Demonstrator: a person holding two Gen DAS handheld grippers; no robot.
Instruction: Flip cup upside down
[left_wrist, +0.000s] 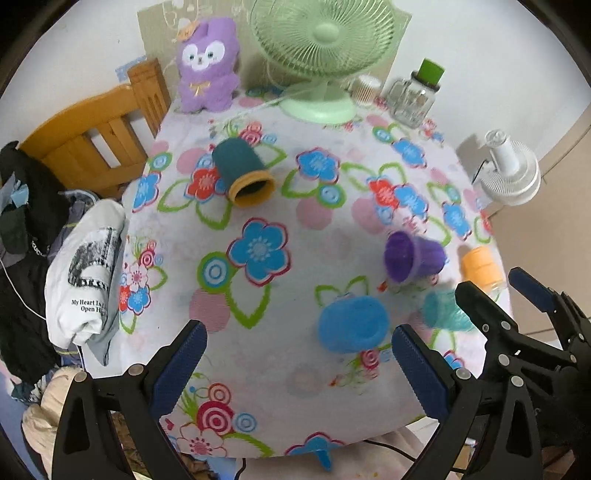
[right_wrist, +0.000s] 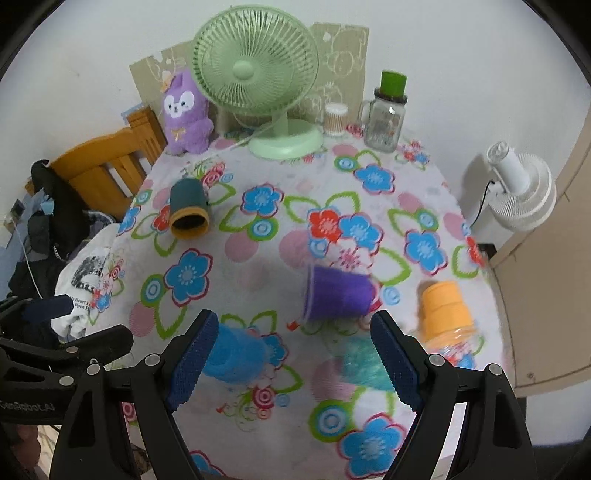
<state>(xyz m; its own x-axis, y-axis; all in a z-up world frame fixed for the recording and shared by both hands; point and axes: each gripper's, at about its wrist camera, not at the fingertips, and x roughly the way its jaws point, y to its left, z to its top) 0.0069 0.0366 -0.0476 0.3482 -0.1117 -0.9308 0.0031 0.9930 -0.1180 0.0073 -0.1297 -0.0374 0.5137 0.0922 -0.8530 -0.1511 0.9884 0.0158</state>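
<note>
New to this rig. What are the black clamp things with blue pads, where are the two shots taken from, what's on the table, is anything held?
There is no robot arm. A person holds a two-finger clamp in each hand, and each clamp has a fisheye camera looking forward along its fingers. One picture is from the left gripper, the other from the right gripper; each view also shows the other clamp at its edge.

Both are open, above the near table edge, and hold nothing.

On the flowered tablecloth lie cups on their sides: a dark green cup with a yellow rim, a purple cup, a blue cup, a blurred teal cup and an orange one.

At the back stand a green fan, a purple plush toy and a glass jar.
</note>
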